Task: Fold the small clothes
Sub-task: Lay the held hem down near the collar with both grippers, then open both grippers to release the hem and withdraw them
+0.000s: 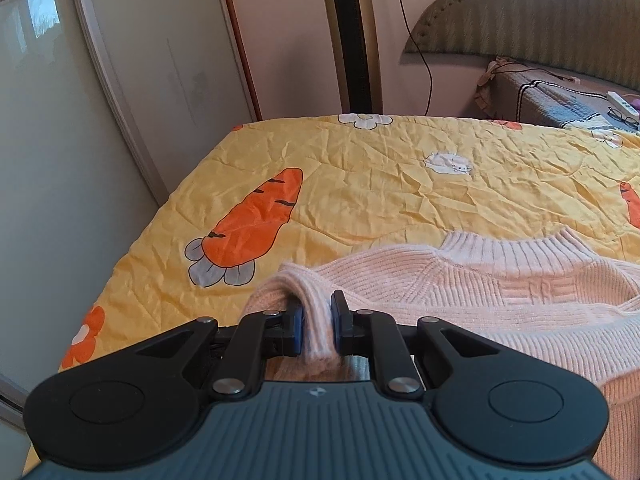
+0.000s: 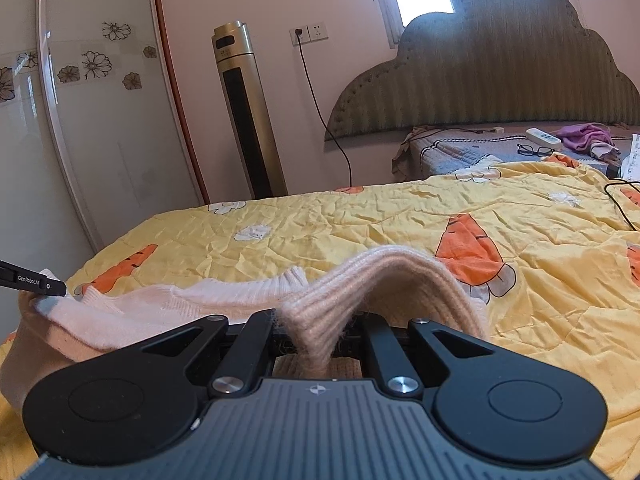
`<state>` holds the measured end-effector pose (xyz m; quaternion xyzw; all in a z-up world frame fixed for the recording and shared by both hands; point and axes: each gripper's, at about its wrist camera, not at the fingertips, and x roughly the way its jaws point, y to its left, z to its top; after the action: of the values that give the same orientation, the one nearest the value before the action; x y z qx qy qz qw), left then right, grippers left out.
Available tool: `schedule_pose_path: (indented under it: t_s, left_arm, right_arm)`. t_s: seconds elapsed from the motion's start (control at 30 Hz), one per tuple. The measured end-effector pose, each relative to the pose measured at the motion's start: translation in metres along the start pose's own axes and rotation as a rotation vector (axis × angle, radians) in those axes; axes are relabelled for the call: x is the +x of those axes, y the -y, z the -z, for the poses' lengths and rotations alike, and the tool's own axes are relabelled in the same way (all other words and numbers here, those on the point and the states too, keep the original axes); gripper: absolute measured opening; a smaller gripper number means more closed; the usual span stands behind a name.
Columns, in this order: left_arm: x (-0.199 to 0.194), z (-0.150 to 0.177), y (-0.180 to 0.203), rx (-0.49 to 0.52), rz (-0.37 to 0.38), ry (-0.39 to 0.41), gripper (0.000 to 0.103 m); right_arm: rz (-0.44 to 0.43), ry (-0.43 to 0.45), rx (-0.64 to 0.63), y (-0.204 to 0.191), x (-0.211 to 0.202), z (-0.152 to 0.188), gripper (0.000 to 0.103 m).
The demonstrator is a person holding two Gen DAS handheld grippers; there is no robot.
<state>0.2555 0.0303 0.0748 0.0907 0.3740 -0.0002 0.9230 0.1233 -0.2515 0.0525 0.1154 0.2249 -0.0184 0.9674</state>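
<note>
A pale pink ribbed knit sweater [image 1: 500, 292] lies on the yellow carrot-print quilt [image 1: 360, 184], its collar pointing away from me. My left gripper [image 1: 318, 320] is shut on a ribbed fold of the sweater, lifted a little off the quilt. In the right wrist view my right gripper [image 2: 316, 340] is shut on another ribbed edge of the sweater [image 2: 384, 276], which arches up over the fingers and hides them. The left gripper's finger [image 2: 36, 280] shows at the far left, on the sweater's other end.
The quilt [image 2: 540, 280] covers a bed whose left edge runs along a sliding wardrobe door [image 2: 100, 120]. A tower fan [image 2: 244, 112] stands beyond the bed. Glasses [image 2: 534, 150], a remote [image 2: 544, 138], purple cloth [image 2: 584, 134] and a black cable [image 2: 620, 200] lie near the headboard [image 2: 500, 72].
</note>
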Motion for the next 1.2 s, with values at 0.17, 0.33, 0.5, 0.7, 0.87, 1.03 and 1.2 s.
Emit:
schedule_pose_path:
  t_s: [0.17, 0.33, 0.5, 0.7, 0.87, 1.03, 1.2]
  left_arm:
    - [0.025, -0.003, 0.005, 0.006, -0.005, -0.028, 0.014]
    - [0.044, -0.001, 0.011, 0.03, -0.022, -0.055, 0.014]
    - [0.051, -0.002, 0.014, 0.04, -0.026, -0.063, 0.015]
    - [0.054, -0.001, 0.017, 0.057, -0.034, -0.065, 0.016]
    - [0.056, -0.001, 0.018, 0.055, -0.035, -0.073, 0.016]
    - [0.057, -0.002, 0.018, 0.057, -0.031, -0.076, 0.018]
    - [0.058, -0.013, 0.007, 0.014, 0.001, -0.096, 0.029]
  right_arm:
    - [0.011, -0.041, 0.014, 0.006, 0.025, 0.001, 0.01]
    - [0.015, -0.067, 0.026, 0.009, 0.043, 0.003, 0.01]
    - [0.026, -0.094, 0.032, 0.011, 0.056, 0.007, 0.01]
    - [0.028, -0.112, 0.04, 0.013, 0.063, 0.009, 0.01]
    - [0.03, -0.117, 0.041, 0.014, 0.064, 0.009, 0.01]
    - [0.036, -0.121, 0.043, 0.015, 0.067, 0.01, 0.014]
    - [0.04, -0.139, 0.039, 0.017, 0.072, 0.01, 0.019]
